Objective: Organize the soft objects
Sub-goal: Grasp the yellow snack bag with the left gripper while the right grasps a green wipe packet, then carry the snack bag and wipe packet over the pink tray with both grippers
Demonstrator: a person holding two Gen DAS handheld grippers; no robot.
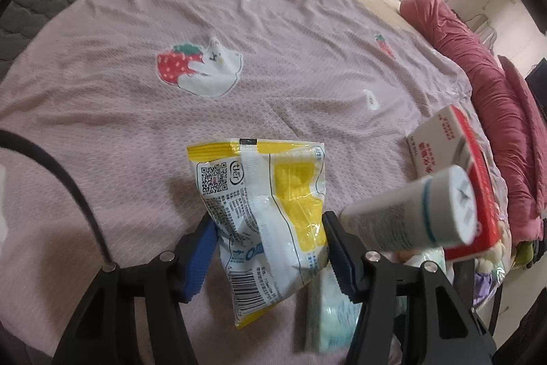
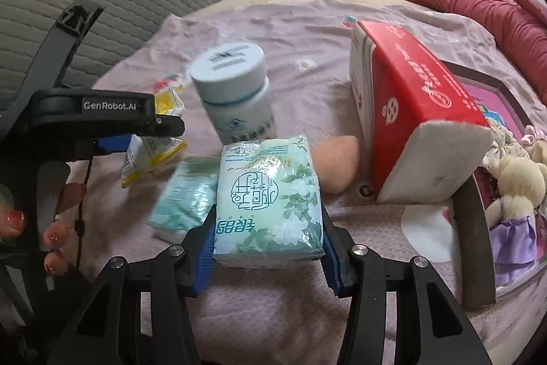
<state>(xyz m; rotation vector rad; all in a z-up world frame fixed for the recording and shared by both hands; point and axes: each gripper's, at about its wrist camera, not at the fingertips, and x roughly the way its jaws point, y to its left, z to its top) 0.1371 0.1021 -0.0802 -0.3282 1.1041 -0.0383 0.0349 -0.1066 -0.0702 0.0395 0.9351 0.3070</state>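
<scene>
From my right wrist view, the tissue pack [image 2: 270,204] sits at centre on the bedspread [image 2: 307,33], bottle [image 2: 234,94] at eleven o'clock, tissue box [image 2: 413,105] at two, snack bag [image 2: 150,153] at nine.

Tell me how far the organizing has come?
Done: a plush doll already sits in the tray. In hand: left gripper holds a yellow snack bag; right gripper holds a tissue pack. Left: a second tissue pack and a peach sponge.
</scene>
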